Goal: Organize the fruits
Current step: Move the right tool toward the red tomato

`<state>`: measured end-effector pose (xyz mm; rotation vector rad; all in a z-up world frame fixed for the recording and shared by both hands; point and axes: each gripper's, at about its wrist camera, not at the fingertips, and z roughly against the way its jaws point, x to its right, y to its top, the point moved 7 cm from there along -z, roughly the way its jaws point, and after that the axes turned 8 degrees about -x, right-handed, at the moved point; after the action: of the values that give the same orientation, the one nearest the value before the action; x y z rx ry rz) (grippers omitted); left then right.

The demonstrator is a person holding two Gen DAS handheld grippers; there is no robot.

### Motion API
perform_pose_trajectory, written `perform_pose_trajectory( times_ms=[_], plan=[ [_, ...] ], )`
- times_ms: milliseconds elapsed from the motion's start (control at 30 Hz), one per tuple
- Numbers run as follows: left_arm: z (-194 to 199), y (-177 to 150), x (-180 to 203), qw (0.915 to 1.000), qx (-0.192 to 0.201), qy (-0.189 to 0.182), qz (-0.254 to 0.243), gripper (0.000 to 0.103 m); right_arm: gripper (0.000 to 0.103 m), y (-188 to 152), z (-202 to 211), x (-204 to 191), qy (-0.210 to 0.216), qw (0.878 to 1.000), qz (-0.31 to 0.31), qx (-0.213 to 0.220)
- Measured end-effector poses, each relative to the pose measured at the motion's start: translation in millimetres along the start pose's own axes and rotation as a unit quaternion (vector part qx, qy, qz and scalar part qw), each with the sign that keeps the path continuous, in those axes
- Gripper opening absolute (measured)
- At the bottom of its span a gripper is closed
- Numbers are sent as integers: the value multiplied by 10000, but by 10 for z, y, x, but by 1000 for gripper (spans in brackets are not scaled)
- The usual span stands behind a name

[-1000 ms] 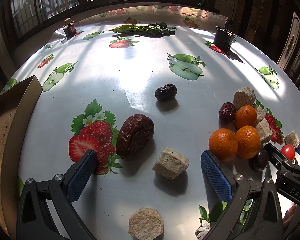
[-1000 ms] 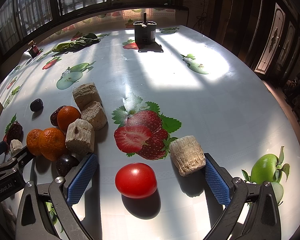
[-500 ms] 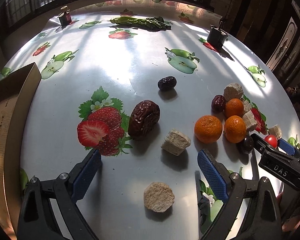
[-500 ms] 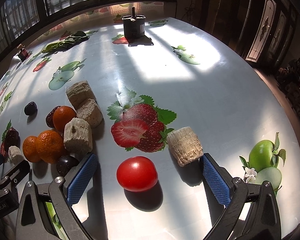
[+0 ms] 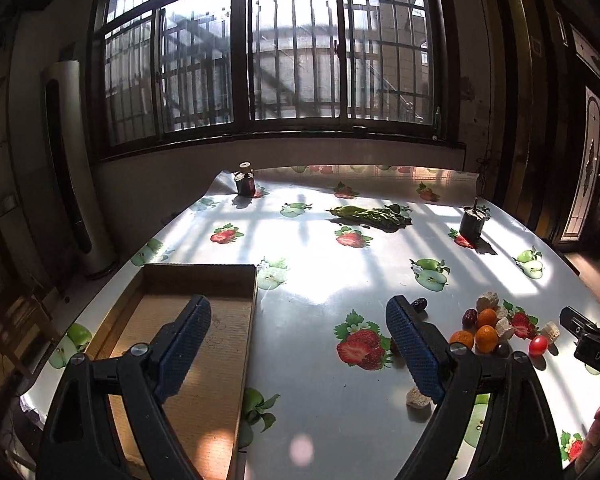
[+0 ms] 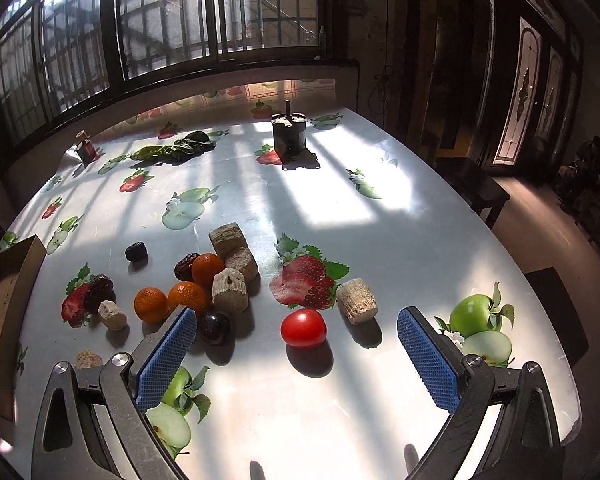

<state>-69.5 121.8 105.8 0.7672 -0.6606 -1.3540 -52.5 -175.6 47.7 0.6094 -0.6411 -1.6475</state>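
Sorting not yet begun: both the left hand-held gripper (image 5: 298,334) and right hand-held gripper (image 6: 296,346) gape, grasping nothing. Next, the right must close around the cherry tomato (image 6: 303,327) and carry it to the cardboard tray (image 5: 204,276).

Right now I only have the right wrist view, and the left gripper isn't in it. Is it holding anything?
Observer: No. The left gripper is open, with nothing between its fingers.
Operator: Where is it pointing?
Observer: Roughly at the right wall of the cardboard tray. One finger shows in front of the tray floor, the other in front of the tablecloth.
Operator: Any fruit in the tray?
Observer: None on the part of the floor I can see. The finger hides some of it.
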Motion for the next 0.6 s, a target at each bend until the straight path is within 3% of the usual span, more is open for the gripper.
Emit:
perform_pose_trajectory(
  times_ms=[67, 133, 300, 600],
  plan=[
    [95, -32, 3, 9999, -58, -119, -3, 89, 102, 48, 360, -92, -101, 9978, 40, 654],
    [197, -54, -4, 9998, -94, -164, -35, 89, 102, 50, 591, -203, -101, 9955, 165, 924],
    [520, -93, -81, 9998, 60, -142, -83, 89, 102, -102, 845, -406, 467, 9964, 114, 702],
    [579, -251, -234, 10000, -60, -11, -72, 89, 102, -265, 951, -556, 508, 9963, 285, 639]
  ],
)
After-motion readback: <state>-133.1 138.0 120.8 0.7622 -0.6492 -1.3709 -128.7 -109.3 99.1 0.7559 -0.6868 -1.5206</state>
